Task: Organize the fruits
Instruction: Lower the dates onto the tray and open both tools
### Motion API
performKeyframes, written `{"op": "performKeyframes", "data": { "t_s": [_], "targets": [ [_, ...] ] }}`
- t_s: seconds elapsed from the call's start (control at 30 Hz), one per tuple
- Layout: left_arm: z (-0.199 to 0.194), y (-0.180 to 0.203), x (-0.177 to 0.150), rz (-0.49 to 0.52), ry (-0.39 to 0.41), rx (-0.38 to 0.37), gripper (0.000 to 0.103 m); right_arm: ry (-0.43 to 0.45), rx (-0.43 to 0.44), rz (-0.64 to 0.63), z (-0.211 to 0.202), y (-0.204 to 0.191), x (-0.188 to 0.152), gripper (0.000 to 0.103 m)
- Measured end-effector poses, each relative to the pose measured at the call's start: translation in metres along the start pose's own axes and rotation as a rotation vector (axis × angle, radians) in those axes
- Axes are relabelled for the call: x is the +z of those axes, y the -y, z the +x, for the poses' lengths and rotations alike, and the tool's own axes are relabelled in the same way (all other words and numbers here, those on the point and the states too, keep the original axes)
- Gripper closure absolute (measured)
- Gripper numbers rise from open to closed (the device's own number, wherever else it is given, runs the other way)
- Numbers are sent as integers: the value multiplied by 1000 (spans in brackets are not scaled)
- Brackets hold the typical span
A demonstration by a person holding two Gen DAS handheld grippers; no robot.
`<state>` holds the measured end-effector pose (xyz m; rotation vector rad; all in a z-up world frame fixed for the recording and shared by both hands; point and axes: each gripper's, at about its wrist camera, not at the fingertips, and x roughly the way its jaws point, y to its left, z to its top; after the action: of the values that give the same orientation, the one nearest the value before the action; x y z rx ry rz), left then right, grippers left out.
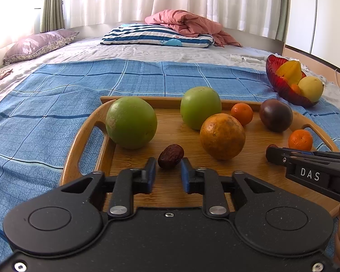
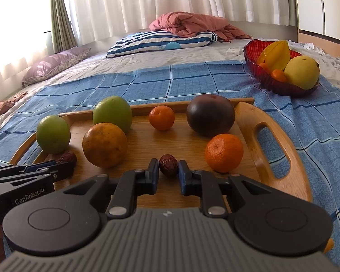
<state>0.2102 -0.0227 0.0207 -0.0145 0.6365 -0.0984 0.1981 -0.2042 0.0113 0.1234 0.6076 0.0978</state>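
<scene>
Both grippers are sitting open at the wooden tray's point(image 2: 247, 122) near edge, left gripper point(image 1: 168, 174) bracketing one red date point(image 1: 170, 156), right gripper point(image 2: 168, 175) straddling the other date point(image 2: 168, 165), likely lining up simultaneous picks for the red bowl point(image 2: 256, 72)

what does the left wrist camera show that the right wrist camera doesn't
Only the left wrist view shows the left gripper open around the left wrinkled brown date, and white boxes on the bed.

Only the right wrist view shows the right gripper open around the right wrinkled brown date.

Both show the wooden tray of fruit, the red glass bowl and the blue checked cloth.
</scene>
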Motion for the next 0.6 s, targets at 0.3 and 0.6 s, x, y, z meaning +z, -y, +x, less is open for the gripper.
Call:
{"op": "performKeyframes", "data": {
  "t_s": [0.3,0.6],
  "targets": [
    [-23,0,-7,6,14,-7,35,52,18,-34,-28,3,-6,44],
    [-62,2,-19,14,55,-27,15,134,12,-101,-70,1,-20,27]
  ]
}}
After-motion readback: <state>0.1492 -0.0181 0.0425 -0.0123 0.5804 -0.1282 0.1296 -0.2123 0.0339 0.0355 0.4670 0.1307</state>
